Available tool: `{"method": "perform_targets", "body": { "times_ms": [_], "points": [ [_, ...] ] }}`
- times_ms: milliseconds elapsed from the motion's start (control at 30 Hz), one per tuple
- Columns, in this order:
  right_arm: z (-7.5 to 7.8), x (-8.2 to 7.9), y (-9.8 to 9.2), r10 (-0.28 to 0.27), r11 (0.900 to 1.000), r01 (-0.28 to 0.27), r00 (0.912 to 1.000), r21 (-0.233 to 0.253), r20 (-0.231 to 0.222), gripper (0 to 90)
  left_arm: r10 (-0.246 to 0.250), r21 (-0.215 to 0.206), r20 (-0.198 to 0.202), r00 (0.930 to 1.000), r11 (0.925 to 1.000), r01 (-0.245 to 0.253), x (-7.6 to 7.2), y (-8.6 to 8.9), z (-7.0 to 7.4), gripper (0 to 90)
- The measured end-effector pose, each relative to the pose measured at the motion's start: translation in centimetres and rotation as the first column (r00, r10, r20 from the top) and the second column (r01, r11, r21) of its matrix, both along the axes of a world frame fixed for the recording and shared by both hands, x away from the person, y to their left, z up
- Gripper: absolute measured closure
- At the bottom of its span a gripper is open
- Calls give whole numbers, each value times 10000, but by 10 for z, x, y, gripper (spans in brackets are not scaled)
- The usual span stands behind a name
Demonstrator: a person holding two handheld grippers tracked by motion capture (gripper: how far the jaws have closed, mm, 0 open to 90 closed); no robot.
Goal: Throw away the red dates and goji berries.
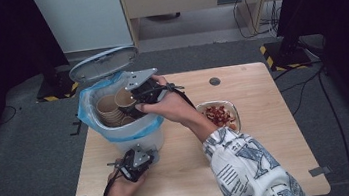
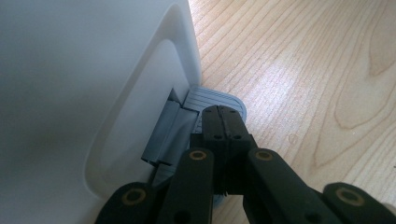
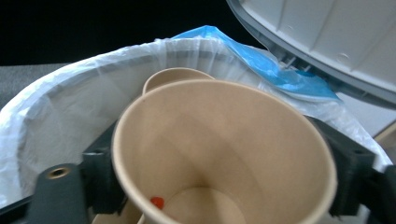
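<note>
A white pedal bin [image 1: 133, 130] with a blue liner [image 1: 86, 96] stands on the table's left side, its grey lid [image 1: 102, 62] raised. My right gripper [image 1: 133, 102] hovers over the bin's mouth, shut on a brown paper cup [image 1: 124, 97]. In the right gripper view that cup [image 3: 224, 140] sits between the jaws of the right gripper [image 3: 224, 179], with a small red scrap [image 3: 157, 202] at its bottom. More cups [image 1: 107, 106] stand stacked inside the bin. My left gripper [image 2: 223, 115] is shut, its tips resting on the grey foot pedal [image 2: 212, 97] at the bin's base.
A bowl of red pieces [image 1: 220, 115] sits on the wooden table [image 1: 257, 93] right of the bin, close to the right forearm. Another cup [image 3: 175, 74] shows behind the held one. Black stands flank the table at the back.
</note>
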State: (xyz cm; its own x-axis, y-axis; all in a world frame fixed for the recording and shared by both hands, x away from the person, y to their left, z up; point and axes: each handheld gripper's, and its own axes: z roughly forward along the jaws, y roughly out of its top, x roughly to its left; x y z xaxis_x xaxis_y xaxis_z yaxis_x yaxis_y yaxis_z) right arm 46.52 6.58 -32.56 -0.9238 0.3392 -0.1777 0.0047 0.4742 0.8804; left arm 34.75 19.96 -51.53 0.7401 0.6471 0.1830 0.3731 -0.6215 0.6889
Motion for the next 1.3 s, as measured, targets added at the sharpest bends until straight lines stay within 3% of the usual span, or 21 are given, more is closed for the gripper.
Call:
{"method": "perform_targets", "body": {
  "times_ms": [500,1133,1300],
  "points": [
    [-1,2,1,-306,9995,306,9995,13,-103,145,-4,-1,2,10000,10000,4,0,0,0,898],
    [7,-1,-1,-90,9971,96,9999,761,-74,138,6,9,4,10000,10000,-6,0,0,0,899],
    [10,-4,-1,-38,9974,35,10000,713,39,148,4,19,15,10000,10000,-4,0,0,0,899]
  ]
}}
